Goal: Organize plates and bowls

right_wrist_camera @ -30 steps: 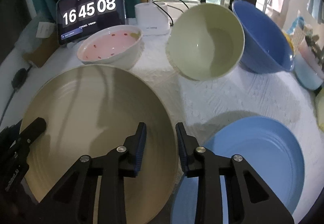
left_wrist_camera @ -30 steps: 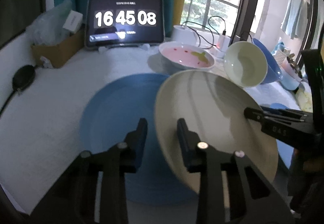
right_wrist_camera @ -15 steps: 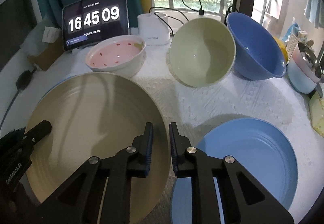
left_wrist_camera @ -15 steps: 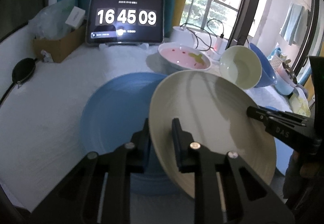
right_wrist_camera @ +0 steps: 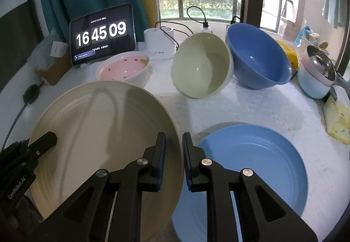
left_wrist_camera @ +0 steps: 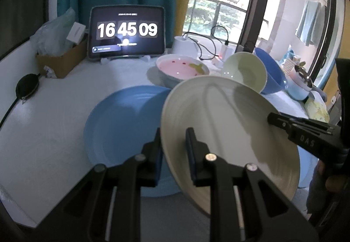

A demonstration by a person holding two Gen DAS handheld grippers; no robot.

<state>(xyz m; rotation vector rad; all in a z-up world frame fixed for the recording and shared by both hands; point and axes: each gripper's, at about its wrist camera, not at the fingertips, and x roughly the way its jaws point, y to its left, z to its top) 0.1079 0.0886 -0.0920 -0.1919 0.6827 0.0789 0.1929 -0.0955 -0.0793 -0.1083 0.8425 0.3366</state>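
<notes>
Both tongs pinch the cream plate (right_wrist_camera: pixel 105 132) by opposite rims: left tongs (left_wrist_camera: pixel 174 150) at nine o'clock, right tongs (right_wrist_camera: pixel 174 154) at three. It hangs tilted above the surface (right_wrist_camera: pixel 218 108). Next, probably: level it, then stack it onto a blue plate (right_wrist_camera: pixel 251 167).

Both the left gripper (left_wrist_camera: pixel 174 151) and right gripper (right_wrist_camera: pixel 174 158) now pinch opposite rims of the cream plate (left_wrist_camera: pixel 229 132), having closed since a second ago, lifting it off the table.
</notes>
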